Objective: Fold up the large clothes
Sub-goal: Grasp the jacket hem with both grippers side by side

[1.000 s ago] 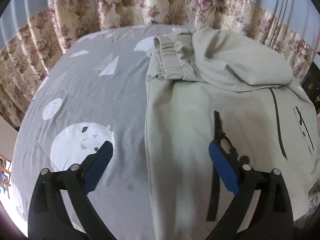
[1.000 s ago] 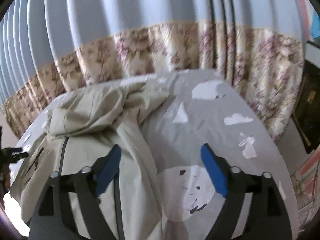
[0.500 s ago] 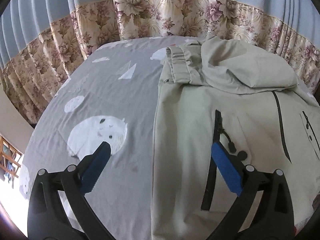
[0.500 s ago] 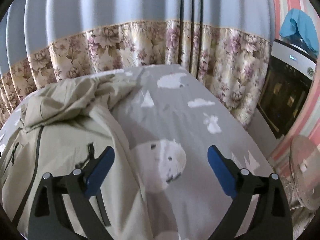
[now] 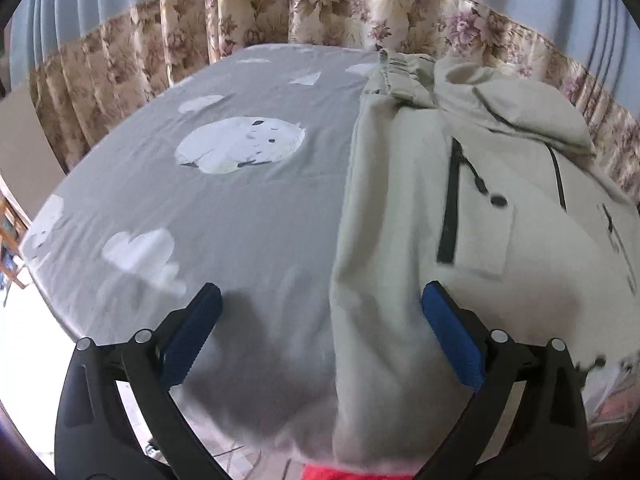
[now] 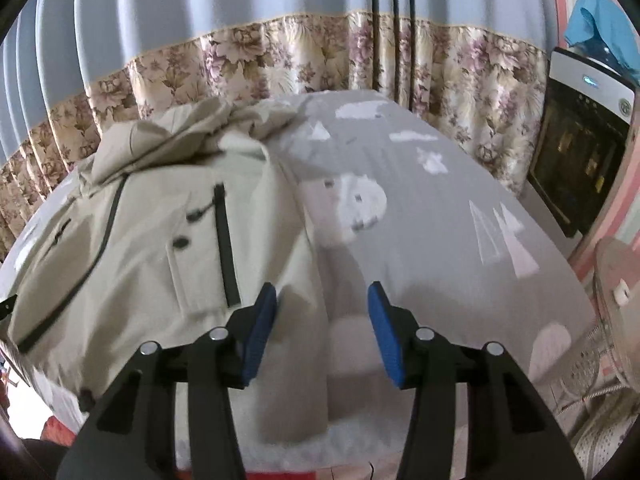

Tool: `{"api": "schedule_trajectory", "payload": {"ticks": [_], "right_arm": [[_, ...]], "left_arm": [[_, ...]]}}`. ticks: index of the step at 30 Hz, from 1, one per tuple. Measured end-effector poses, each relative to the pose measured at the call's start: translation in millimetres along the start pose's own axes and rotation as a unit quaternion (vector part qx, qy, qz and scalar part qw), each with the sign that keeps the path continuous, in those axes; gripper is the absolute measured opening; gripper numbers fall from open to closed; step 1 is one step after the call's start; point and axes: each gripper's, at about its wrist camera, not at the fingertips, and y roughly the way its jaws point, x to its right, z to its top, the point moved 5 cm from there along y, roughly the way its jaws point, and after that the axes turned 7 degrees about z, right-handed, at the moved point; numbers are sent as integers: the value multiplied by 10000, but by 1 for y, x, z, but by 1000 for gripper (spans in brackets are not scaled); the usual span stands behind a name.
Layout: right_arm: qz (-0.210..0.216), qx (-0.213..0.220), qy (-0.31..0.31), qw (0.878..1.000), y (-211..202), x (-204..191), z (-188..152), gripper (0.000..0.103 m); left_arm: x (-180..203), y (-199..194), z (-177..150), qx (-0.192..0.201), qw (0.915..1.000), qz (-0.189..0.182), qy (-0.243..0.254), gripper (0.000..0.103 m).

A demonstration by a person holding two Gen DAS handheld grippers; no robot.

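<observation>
A beige hooded jacket [image 5: 400,200] with black zips lies flat on a table under a grey sheet [image 5: 240,220] printed with white animals. My left gripper [image 5: 320,296] is open wide near the table's front edge. The jacket's left edge runs between its fingers, and the pads do not touch the cloth. In the right wrist view the jacket [image 6: 160,208] fills the left half. My right gripper [image 6: 321,294] hangs over the jacket's right edge near the hem. Its jaws are closing, with the cloth edge between them and a gap still showing on both sides.
Floral curtains [image 6: 320,52] hang close behind the table. A dark glass-fronted appliance [image 6: 580,152] and a round fan [image 6: 612,280] stand to the right. The table's front edge [image 5: 248,436] lies just under both grippers, with something red [image 5: 340,472] below it.
Both grippers have drawn back from mid-table to the near edge and dropped lower. The right gripper's jaws have narrowed to about half their earlier gap. The left jaws stay wide.
</observation>
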Motion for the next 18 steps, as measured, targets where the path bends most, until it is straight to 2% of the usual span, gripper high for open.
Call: {"api": "schedule_trajectory", "payload": {"ticks": [3, 5, 7, 9, 11, 12, 13, 14, 15, 18], "right_arm": [[22, 19, 82, 10000, -5, 3, -11, 49], [101, 71, 176, 9998, -5, 3, -18, 49], [277, 240, 247, 9990, -8, 2, -21, 49], [376, 325, 231, 9985, -9, -2, -22, 49], [333, 166, 147, 9992, -1, -6, -28, 48], [298, 204, 134, 9993, 0, -8, -30, 44], [316, 301, 165, 9989, -1, -9, -32, 40], [400, 338, 238, 9983, -1, -9, -34, 36], [407, 421, 253, 9980, -1, -9, -34, 26], [601, 483, 249, 9967, 1, -10, -31, 7]], "left_arm": [[0, -4, -6, 105, 9999, 40, -131, 94], [0, -6, -6, 220, 9995, 8, -208, 85], [0, -8, -5, 257, 9994, -42, -227, 67], [6, -8, -4, 304, 9993, -86, -184, 61], [13, -7, -5, 372, 9993, 49, -23, 58], [17, -8, -5, 399, 9992, 37, 25, 48], [19, -8, -5, 407, 9992, -24, 42, 33], [24, -10, -5, 428, 9990, -115, 63, 27], [26, -10, -4, 448, 9988, -148, 92, 19], [27, -9, -1, 459, 9986, -240, 129, 6]]}}
